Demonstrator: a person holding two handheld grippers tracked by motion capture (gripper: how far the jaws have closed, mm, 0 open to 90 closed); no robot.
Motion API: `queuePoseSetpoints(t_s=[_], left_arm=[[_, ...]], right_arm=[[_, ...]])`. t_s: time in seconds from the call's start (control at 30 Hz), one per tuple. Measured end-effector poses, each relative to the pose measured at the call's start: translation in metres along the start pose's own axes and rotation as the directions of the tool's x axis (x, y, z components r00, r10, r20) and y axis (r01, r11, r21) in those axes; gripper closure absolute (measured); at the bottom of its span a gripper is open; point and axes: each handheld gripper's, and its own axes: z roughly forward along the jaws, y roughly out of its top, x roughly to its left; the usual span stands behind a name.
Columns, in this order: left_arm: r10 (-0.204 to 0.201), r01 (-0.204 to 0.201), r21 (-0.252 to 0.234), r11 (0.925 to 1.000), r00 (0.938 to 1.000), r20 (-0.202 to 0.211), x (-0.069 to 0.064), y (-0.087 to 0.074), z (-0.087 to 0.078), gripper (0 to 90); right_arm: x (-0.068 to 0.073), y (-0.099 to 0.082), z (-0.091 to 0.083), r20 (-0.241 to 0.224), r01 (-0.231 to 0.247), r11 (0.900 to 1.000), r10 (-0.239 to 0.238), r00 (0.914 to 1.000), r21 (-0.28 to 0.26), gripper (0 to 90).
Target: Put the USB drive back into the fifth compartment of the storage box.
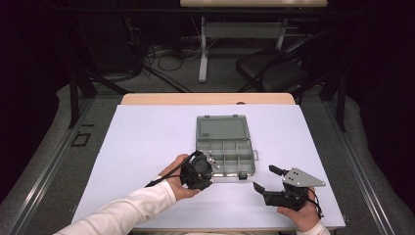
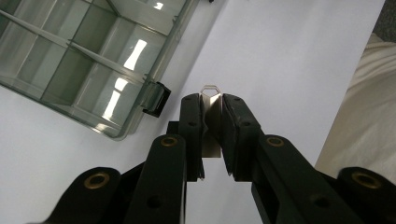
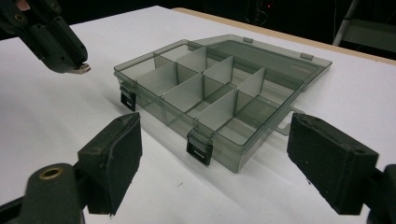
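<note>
- L gripper (image 1: 208, 164) clamped on a small flat metal piece (image 2: 211, 119), held off the table (image 1: 147, 142), just beside the box's near-left corner; notched tip pokes out past the pads.
- Piece mostly hidden between the jaws, can't ID it.
- Mid: clear grey compartment box (image 1: 225, 154), lid open and lying flat behind it, dividers in, 2 black latches (image 3: 199, 147) on the front wall.
- R gripper (image 1: 265, 179) near the box's near-right corner, jaws wide apart, nothing between them.
</note>
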Motion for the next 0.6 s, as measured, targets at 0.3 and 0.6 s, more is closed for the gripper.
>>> queuePoseSetpoints(t_s=[0.3,0.6], left_arm=[[-0.015,0.015,0.001,0.9999,0.9998,-0.012,0.007,0.002,-0.007,79.1],[-0.040,0.040,-0.011,0.9991,0.9987,-0.031,0.018,0.003,-0.014,79.1]], right_arm=[[0.000,0.000,0.000,-0.002,-0.001,1.0000,0.001,1.0000,0.004,17.8],[0.000,0.000,0.000,-0.003,0.002,1.0000,-0.002,1.0000,0.004,17.9]])
